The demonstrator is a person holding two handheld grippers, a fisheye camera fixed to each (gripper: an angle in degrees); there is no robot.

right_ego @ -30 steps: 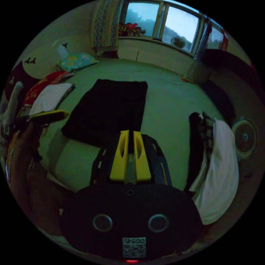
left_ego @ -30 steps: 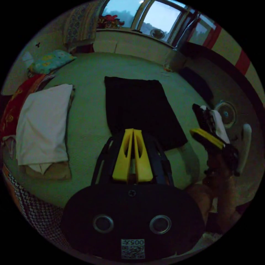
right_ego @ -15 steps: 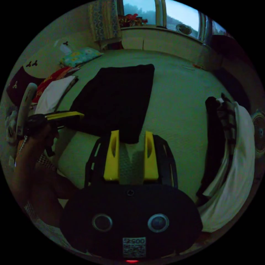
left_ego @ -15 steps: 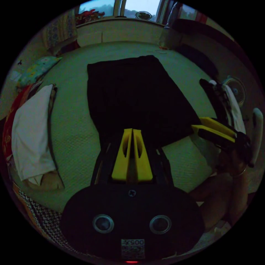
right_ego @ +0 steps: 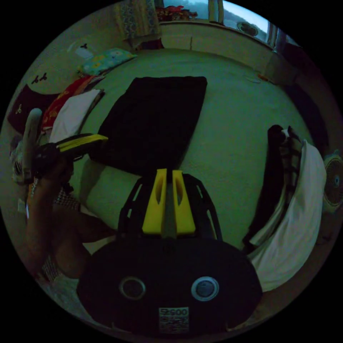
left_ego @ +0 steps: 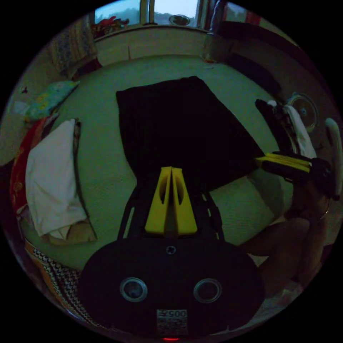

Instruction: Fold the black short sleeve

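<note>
Half a second ago my right gripper (right_ego: 168, 171) stood wide open; now its jaws are closed at the near corner of the black short sleeve (right_ego: 153, 121), though whether they pinch cloth I cannot tell. My left gripper (left_ego: 171, 168) is closed at the near edge. Beyond, the garment lies flat on a pale green bed (left_ego: 103, 160), with folded clothes (left_ego: 50, 175) beside it, and a window (left_ego: 162, 7) farthest off.

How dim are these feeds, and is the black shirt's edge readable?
Left gripper view: very dim, green-tinted; the black shirt is a flat silhouette, no folds visible, outline clear against the bed. Right gripper view: equally dim, fisheye-bent, bright window.
</note>
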